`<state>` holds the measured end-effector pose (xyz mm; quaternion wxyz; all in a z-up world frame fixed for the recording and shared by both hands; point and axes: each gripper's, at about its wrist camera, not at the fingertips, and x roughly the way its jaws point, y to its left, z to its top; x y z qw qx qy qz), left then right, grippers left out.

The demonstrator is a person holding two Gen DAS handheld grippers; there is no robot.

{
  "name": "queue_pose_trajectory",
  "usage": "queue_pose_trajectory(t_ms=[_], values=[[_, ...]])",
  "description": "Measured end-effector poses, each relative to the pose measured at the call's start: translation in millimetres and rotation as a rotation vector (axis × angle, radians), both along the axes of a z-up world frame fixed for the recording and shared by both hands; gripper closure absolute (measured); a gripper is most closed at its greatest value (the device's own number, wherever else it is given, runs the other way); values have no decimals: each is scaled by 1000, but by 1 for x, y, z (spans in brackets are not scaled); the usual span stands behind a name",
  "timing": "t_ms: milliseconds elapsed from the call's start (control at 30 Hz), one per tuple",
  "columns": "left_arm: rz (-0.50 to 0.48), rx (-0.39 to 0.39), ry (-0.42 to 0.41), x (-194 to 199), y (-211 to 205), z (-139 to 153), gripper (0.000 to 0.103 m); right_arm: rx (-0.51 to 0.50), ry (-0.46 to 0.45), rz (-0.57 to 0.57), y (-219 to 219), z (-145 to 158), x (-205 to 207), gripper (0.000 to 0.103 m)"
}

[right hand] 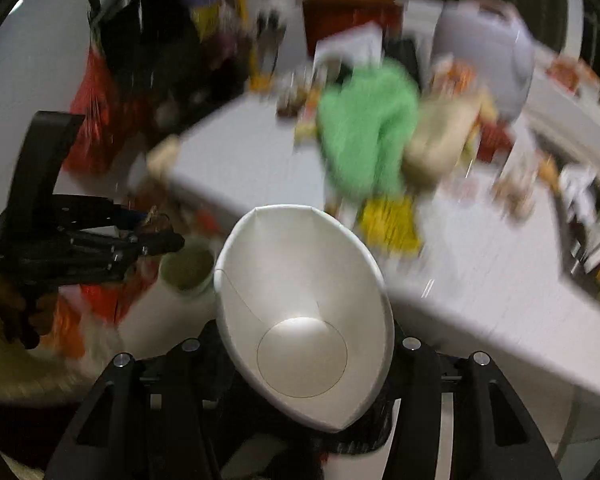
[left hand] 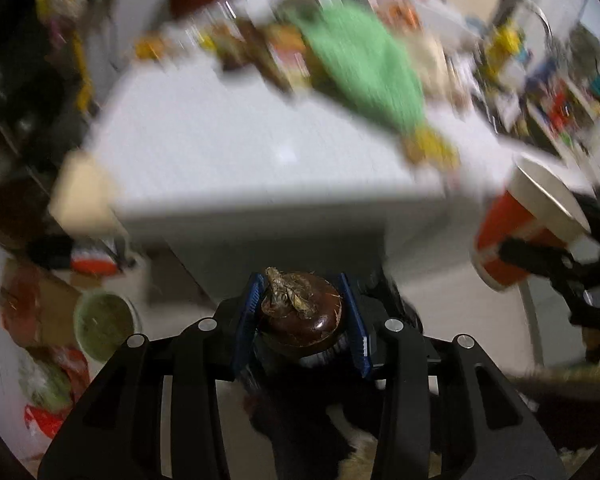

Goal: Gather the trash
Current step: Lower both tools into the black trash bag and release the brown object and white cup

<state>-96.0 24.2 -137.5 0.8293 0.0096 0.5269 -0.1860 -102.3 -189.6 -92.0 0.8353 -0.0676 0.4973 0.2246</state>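
Observation:
My left gripper point(left hand: 302, 300) is shut on a dark brown round fruit point(left hand: 300, 320) with a dried stem, its blue pads point(left hand: 246, 312) pressing both sides. It hangs past the edge of the white table point(left hand: 228, 160). My right gripper point(right hand: 306, 320) is shut on a paper cup point(right hand: 300, 312), white inside and squeezed into an oval; the cup hides the fingertips. In the left wrist view the same cup point(left hand: 524, 224) shows its red outside at the right, clamped in black fingers. The left gripper point(right hand: 152, 220) also appears at the left of the right wrist view.
A green cloth point(left hand: 364, 64) and a yellow wrapper point(right hand: 388, 220) lie among blurred clutter on the table. Below its left edge sits a pile of rubbish with a green-stained cup point(left hand: 104, 320) and red wrappers point(left hand: 40, 416). A red bag point(right hand: 94, 116) hangs further back.

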Motion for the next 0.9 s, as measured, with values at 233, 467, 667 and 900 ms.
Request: queue_pose_trajectory(t_ms=[233, 467, 667, 900], values=[[3, -16, 205, 3, -18, -115, 45, -121, 149, -74, 3, -113, -6, 22], [77, 10, 323, 11, -18, -188, 30, -286, 232, -96, 4, -200, -5, 15], [55, 39, 304, 2, -20, -184, 30, -259, 242, -132, -5, -191, -6, 15], [42, -27, 96, -4, 0, -77, 15, -63, 52, -50, -8, -59, -9, 16]])
